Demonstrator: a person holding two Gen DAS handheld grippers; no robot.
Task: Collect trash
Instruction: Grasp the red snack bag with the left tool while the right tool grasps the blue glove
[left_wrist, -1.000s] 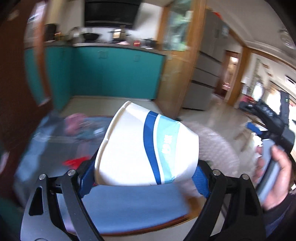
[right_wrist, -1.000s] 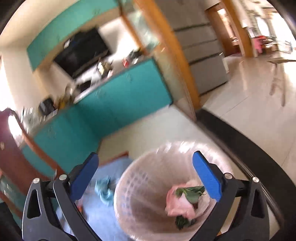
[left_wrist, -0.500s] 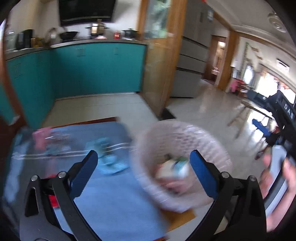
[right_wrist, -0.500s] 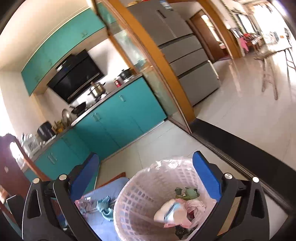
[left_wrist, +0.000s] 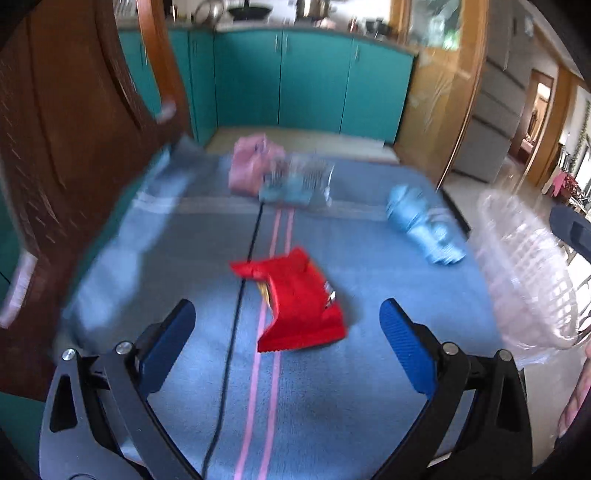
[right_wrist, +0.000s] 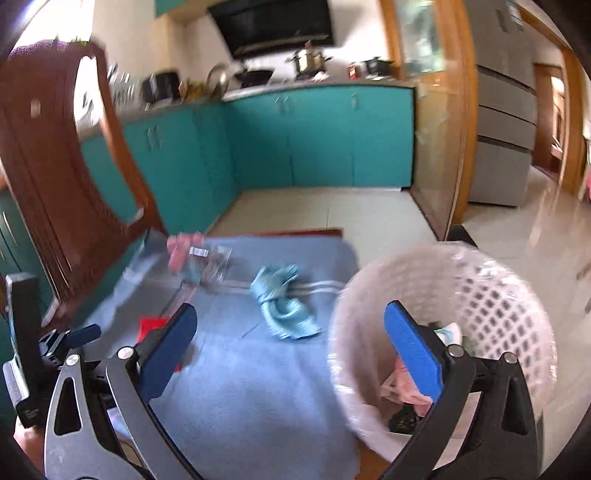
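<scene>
**Between pickups: left tool lines up on the red wrapper**

The left tool (left_wrist: 286, 323) hangs over the blue-clothed surface (left_wrist: 369, 398) with its jaws spread as wide as they go and nothing between them. They have just been opening, and no pad touches anything. Just ahead of its fingertips lies a crumpled red wrapper (left_wrist: 295, 299), flat on the cloth beside the black and pink stripes.

The right tool (right_wrist: 290, 338) is also spread wide and empty, straddling the edge of the cloth and the rim of the white lattice basket (right_wrist: 491, 291). The basket stands at the right end of the surface and already holds a paper cup (right_wrist: 448, 332) and some pink scraps.

Still out on the cloth are a bunched light-blue rag (right_wrist: 284, 302), near the basket, and a pink bag (left_wrist: 247, 166) with a clear packet (left_wrist: 303, 181) touching it at the far end.

The step in hand looks like the reach for the next piece. The wrapper lies low and flat, so the pads would likely need to come down close to the cloth and close across a raised fold.
</scene>
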